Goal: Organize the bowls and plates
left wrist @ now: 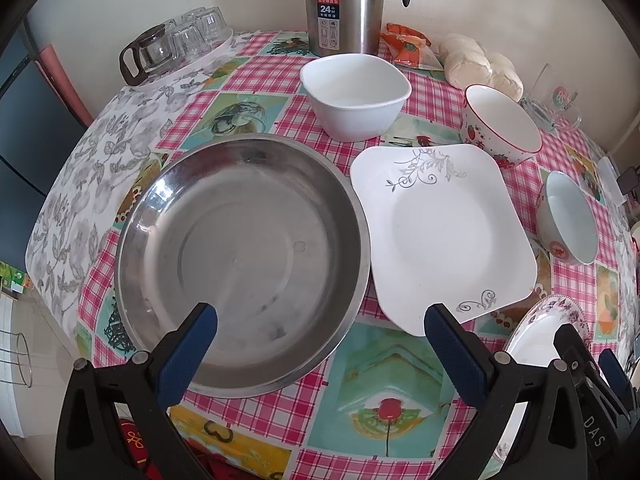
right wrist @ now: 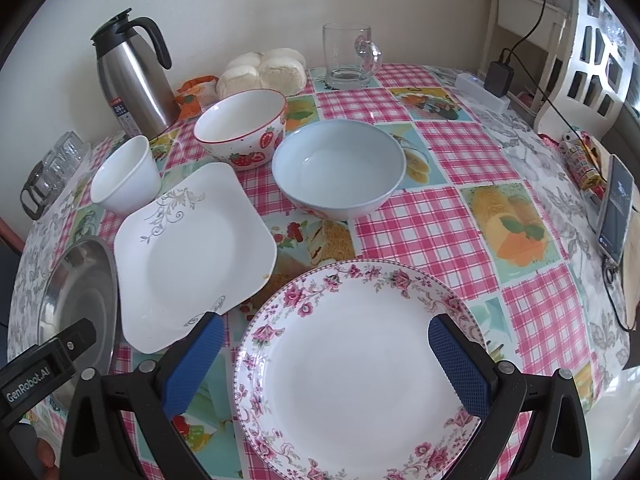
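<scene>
A steel plate [left wrist: 240, 256] lies at the table's left, with my open, empty left gripper [left wrist: 320, 320] above its near rim. A square white plate [left wrist: 440, 232] lies right of it, also in the right wrist view [right wrist: 192, 252]. A round floral plate [right wrist: 352, 368] lies under my open, empty right gripper [right wrist: 324, 332]. Behind stand a white squarish bowl [left wrist: 356, 96], a strawberry bowl [right wrist: 240, 128] and a pale blue bowl [right wrist: 340, 168].
A steel thermos [right wrist: 132, 80], upturned glasses on a tray [left wrist: 180, 44], a snack packet [left wrist: 408, 48], buns [right wrist: 264, 68] and a glass mug [right wrist: 348, 56] stand at the back. A phone [right wrist: 616, 208] and charger [right wrist: 498, 76] lie at the right edge.
</scene>
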The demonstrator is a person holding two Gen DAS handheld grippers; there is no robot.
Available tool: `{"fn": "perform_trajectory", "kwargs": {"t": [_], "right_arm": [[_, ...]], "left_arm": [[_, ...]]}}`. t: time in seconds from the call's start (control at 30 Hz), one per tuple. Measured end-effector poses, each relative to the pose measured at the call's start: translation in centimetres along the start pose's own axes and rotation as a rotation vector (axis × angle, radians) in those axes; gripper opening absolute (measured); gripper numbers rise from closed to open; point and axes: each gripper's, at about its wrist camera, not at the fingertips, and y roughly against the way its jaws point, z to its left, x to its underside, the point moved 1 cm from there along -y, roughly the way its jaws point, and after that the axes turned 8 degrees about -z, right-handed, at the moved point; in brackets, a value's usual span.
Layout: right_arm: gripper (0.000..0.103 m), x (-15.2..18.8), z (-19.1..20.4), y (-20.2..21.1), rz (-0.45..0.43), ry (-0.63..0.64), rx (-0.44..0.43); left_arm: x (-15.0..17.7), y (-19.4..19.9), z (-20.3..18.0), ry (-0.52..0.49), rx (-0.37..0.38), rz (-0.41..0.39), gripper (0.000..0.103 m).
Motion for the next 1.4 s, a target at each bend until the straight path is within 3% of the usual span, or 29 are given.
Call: {"fn": "perform_trajectory", "kwargs": {"t": [1.2,1.4], "right_arm": [[0.103,0.0,0.2,-0.1,-0.003,-0.006,0.005],[0.103,0.1,1.2,-0.2,-0.01,0.014,-0.006]], "left_arm": [[-0.1,-0.2,0.3,-0.012,-0.012,0.006,0.103],[-1.0,-0.3,2.5,0.063,0.014,-0.005,0.103]]}}
